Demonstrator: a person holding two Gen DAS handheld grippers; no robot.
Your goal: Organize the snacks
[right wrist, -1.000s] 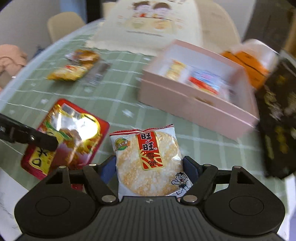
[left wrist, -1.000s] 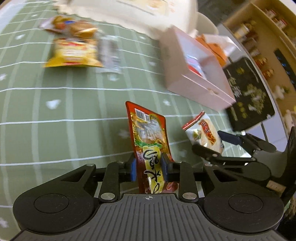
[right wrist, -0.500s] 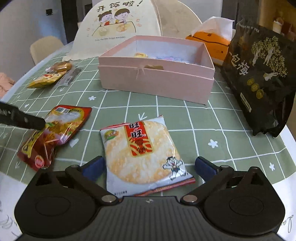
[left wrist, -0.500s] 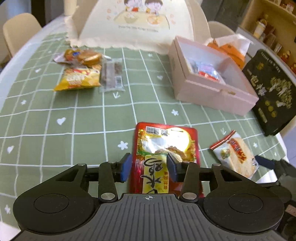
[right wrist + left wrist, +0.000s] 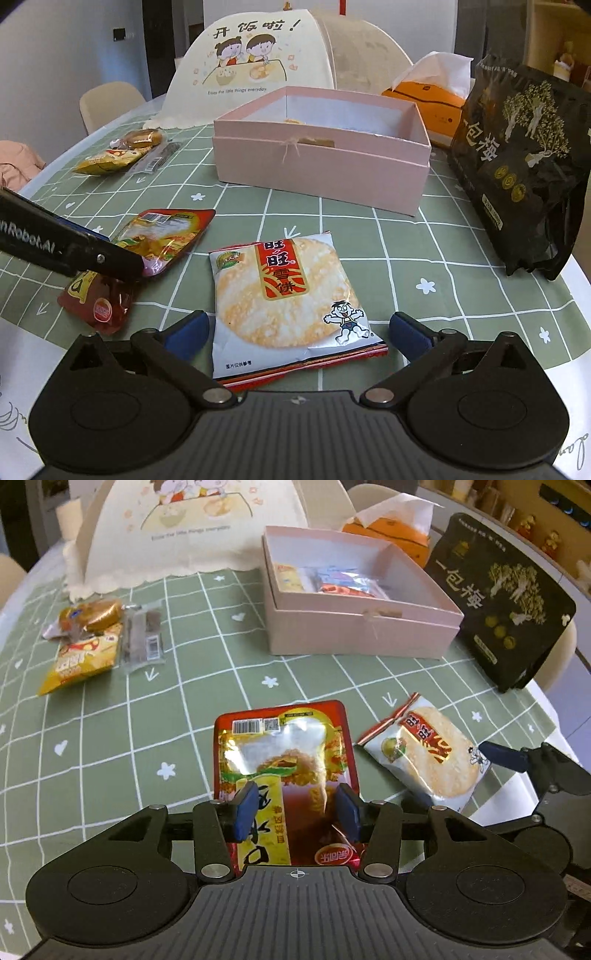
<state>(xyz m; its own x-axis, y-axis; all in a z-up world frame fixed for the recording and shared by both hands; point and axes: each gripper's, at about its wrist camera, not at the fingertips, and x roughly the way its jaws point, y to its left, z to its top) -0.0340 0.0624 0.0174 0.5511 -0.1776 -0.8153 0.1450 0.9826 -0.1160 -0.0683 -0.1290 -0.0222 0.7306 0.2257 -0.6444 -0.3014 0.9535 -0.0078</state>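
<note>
hiding box (image 5: 321,173) contents: near wall

Both packets released onto the tablecloth

The left gripper (image 5: 297,808) jaws have just been opening; the red snack pouch (image 5: 284,749), previously pinched upright, now lies flat between them. The right gripper (image 5: 297,332) now stands wide around the flat rice cracker packet (image 5: 284,299).

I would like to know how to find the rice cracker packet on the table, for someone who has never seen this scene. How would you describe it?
Start at the pink box on the green checked tablecloth. In front of it, near the table edge, two packets lie flat side by side, a red one and the rice cracker packet to its right. It alone is white, with a round pale cracker, a red label and a cartoon boy.
</note>
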